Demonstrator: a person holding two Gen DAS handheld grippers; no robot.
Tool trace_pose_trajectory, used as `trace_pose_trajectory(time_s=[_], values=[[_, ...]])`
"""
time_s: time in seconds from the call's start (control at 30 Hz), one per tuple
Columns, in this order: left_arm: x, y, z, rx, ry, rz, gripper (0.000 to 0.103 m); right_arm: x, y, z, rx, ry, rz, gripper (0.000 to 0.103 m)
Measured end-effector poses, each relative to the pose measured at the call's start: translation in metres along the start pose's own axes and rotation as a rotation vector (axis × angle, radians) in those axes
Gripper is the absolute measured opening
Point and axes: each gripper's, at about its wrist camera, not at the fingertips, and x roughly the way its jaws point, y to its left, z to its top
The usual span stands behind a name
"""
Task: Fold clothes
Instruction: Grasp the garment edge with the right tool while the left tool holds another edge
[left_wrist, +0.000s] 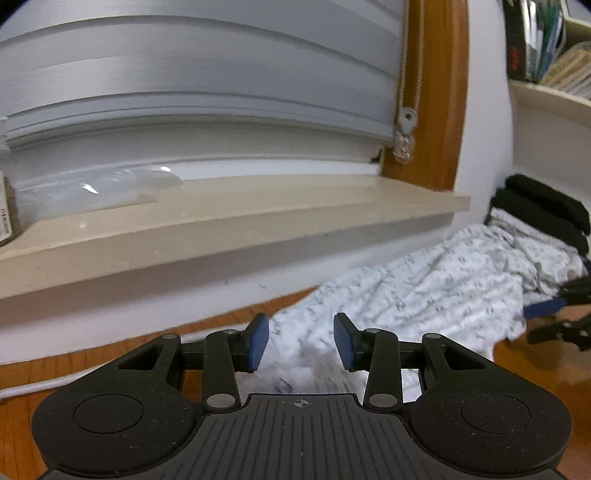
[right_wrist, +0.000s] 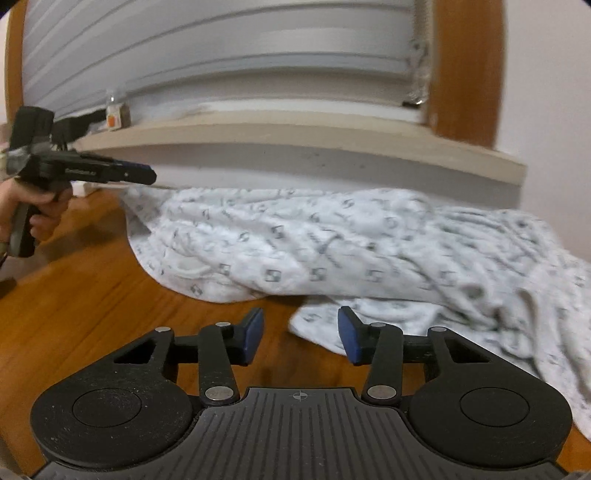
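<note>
A white patterned garment (right_wrist: 332, 251) lies crumpled on the wooden table (right_wrist: 92, 295) below the window sill (right_wrist: 295, 136), spreading from centre toward 3 o'clock in the right wrist view. The left claw (left_wrist: 301, 341) hangs partly open over the cloth's near end, gripping nothing. The right claw (right_wrist: 301, 336) is also partly open and empty, the garment's edge just beyond its tips.
</note>
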Motion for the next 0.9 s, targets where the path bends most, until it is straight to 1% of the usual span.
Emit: trace_pose_trajectory(time_s=[0.17,0.23,0.27,0.3,0.33,0.4,0.47,0.6,0.7,0.83,0.9], values=[[0.004,-0.008,-0.003,0.030,0.029,-0.034,0.042,0.022,-0.003,0.004,0.020,0.037,-0.031,0.044],[0.003,-0.011,-0.004,0.040,0.028,-0.051,0.042,0.027,-0.005,0.004,0.026,0.047,-0.046,0.038],[0.003,-0.013,-0.004,0.046,0.025,-0.058,0.042,0.026,-0.006,0.003,0.027,0.044,-0.047,0.037],[0.004,-0.015,-0.004,0.049,0.026,-0.064,0.042,0.025,-0.008,0.002,0.027,0.042,-0.048,0.032],[0.005,-0.015,-0.005,0.050,0.029,-0.067,0.043,0.024,-0.008,0.001,0.024,0.043,-0.053,0.024],[0.008,-0.015,-0.007,0.050,0.041,-0.063,0.042,0.020,-0.008,-0.001,0.019,0.048,-0.051,0.015],[0.010,-0.014,-0.008,0.046,0.052,-0.058,0.042,0.015,-0.008,-0.003,0.013,0.057,-0.040,0.014],[0.011,-0.010,-0.008,0.036,0.056,-0.057,0.042,-0.011,-0.006,-0.015,0.008,0.090,0.000,0.011],[0.007,-0.012,-0.005,0.037,0.040,-0.071,0.042,-0.036,-0.002,-0.028,0.033,0.110,0.054,0.009],[0.006,-0.017,-0.005,0.049,0.037,-0.097,0.043,-0.065,0.005,-0.042,0.052,0.128,0.147,0.009],[0.007,-0.022,-0.006,0.059,0.043,-0.107,0.042,-0.073,0.012,-0.046,0.034,0.138,0.169,0.009]])
